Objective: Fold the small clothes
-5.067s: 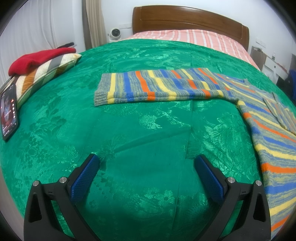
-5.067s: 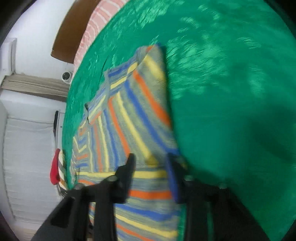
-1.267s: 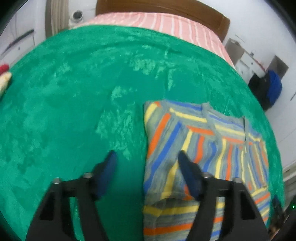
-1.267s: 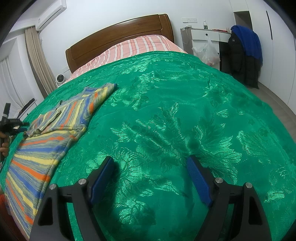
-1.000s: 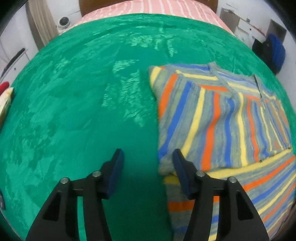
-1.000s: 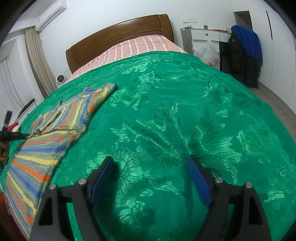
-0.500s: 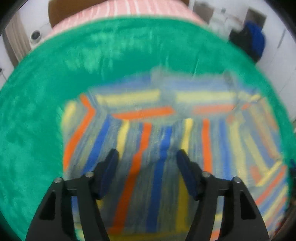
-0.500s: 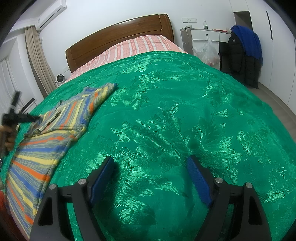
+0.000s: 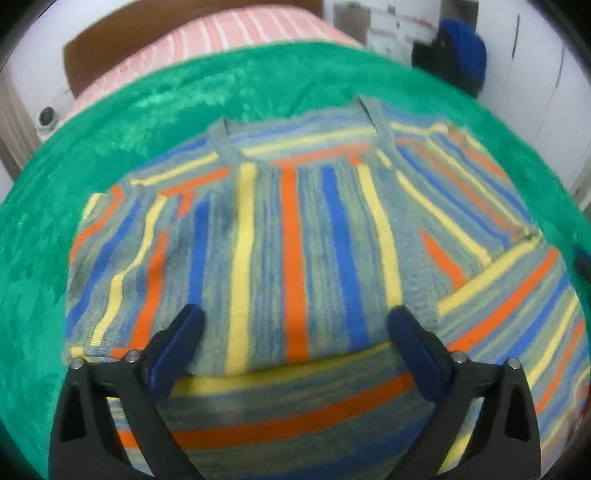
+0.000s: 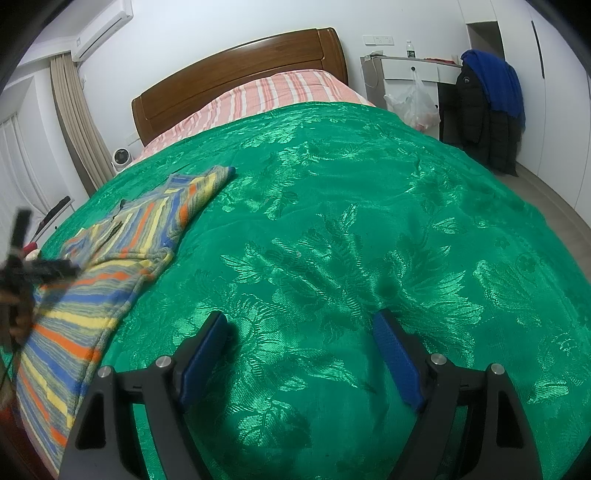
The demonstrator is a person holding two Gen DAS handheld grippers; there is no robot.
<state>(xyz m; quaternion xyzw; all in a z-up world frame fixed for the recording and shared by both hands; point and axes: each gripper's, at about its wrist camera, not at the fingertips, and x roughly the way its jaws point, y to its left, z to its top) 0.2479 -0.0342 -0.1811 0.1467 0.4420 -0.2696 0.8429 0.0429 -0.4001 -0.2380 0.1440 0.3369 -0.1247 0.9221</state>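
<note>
Striped sweater (image 9: 295, 236) lies on the green bedspread (image 9: 44, 258), at its left side in the right wrist view, sleeves folded in over the body. Left gripper (image 9: 295, 328) hangs above the folded sleeve, jaws opening, nothing pinched between the pads. Right gripper (image 10: 301, 339) is released, empty, over bare bedspread well right of the sweater. Judged step: between folds, sides done. Next move likely calls for gripping the near hem and carrying it toward the far collar.

— What's behind the bed (image 10: 332, 192)?
— Wooden headboard (image 10: 236, 74) at twelve o'clock, white walls (image 10: 221, 29), curtain (image 10: 77, 122) at ten.
— And right?
— Desk (image 10: 410, 70) and hung coats (image 10: 487, 107) at two, grey floor (image 10: 554, 195).
</note>
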